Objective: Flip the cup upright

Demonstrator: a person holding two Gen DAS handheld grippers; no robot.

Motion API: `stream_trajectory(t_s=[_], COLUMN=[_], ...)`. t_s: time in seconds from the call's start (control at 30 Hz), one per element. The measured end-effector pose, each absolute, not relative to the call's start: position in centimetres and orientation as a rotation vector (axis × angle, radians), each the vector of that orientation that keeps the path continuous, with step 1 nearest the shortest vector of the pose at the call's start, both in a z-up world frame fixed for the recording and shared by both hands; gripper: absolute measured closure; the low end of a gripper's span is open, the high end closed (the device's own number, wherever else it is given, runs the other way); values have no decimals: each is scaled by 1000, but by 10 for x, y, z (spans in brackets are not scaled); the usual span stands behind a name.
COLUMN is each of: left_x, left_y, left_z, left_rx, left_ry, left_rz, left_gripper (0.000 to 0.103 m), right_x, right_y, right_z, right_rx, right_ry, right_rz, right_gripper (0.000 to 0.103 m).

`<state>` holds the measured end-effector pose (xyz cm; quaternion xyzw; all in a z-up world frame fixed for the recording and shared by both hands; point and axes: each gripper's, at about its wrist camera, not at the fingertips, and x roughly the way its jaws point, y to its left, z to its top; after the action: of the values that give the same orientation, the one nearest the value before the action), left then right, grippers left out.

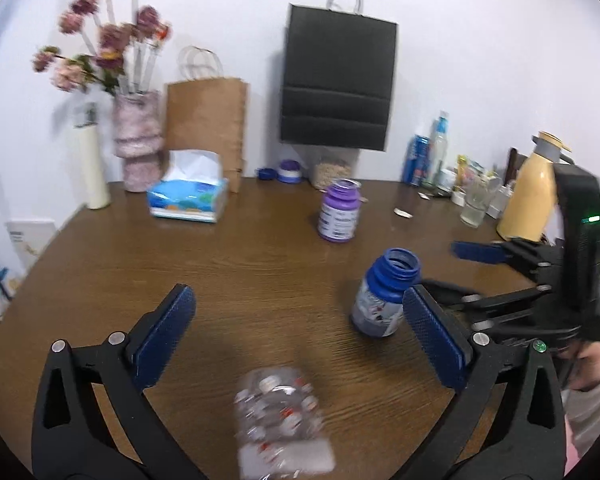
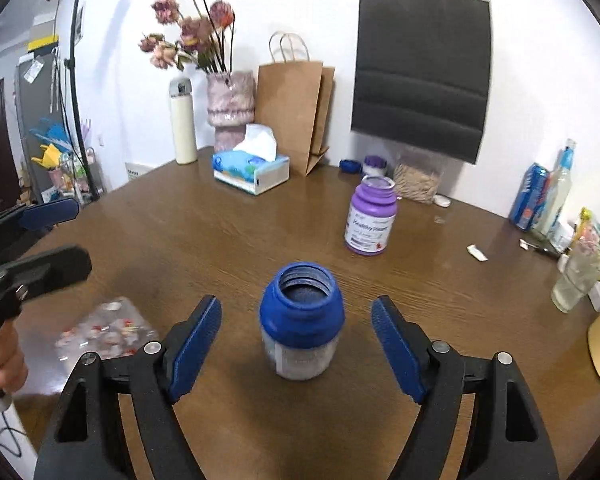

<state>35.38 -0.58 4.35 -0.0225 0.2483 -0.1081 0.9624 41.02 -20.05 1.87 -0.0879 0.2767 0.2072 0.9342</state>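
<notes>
Clear, crinkled plastic made up the cup (image 1: 284, 424), which lay on its side on the brown wooden table (image 1: 240, 272), blurred, printed with small red and white marks, nearest the left gripper (image 1: 300, 336). That gripper's jaws stood wide apart, one blue-padded finger on each side of the cup, gripping nothing and not touching it. Just beside its right finger stood a blue jar (image 2: 302, 320), upright with its lid off and mouth open. The right gripper (image 2: 296, 344) had its jaws spread wide around this jar, a clear gap on both sides, gripping nothing; seen from there, the cup lay well to the left, beyond the left finger. A hand (image 2: 2, 360) showed at the left edge of the right wrist view, on the other tool's handle. Farther back, near the middle of the table, stood one purple jar (image 2: 371, 220), also open-topped. Along the far edge by the white wall were one tissue box (image 2: 252, 170), one pink vase (image 2: 231, 108) of dried flowers, one cream flask (image 2: 183, 120), one brown paper bag (image 2: 294, 116) standing upright, and two small jar lids. One black paper bag (image 2: 422, 76) was higher up against the wall. At the right edge crowded a blue can (image 2: 530, 196), a clear bottle, a glass and a yellow jug (image 1: 530, 196).
</notes>
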Motion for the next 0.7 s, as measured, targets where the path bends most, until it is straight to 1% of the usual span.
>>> stream_trajectory(t_s=[0.13, 0.33, 0.57, 0.7], left_x=[318, 273, 236, 231], left_y=[14, 38, 39, 31], left_z=[54, 60, 69, 74], left_rx=[-47, -61, -64, -20], left_ry=[460, 417, 351, 310], left_rz=[-120, -77, -132, -139], left_gripper=[0, 0, 0, 0], right_x=[373, 325, 289, 283], right_y=[-231, -257, -253, -251], right_z=[39, 52, 58, 60], right_rx=[-118, -72, -44, -37], right_ry=[547, 532, 498, 475], right_rz=[412, 347, 330, 329], right_gripper=[21, 21, 21, 21])
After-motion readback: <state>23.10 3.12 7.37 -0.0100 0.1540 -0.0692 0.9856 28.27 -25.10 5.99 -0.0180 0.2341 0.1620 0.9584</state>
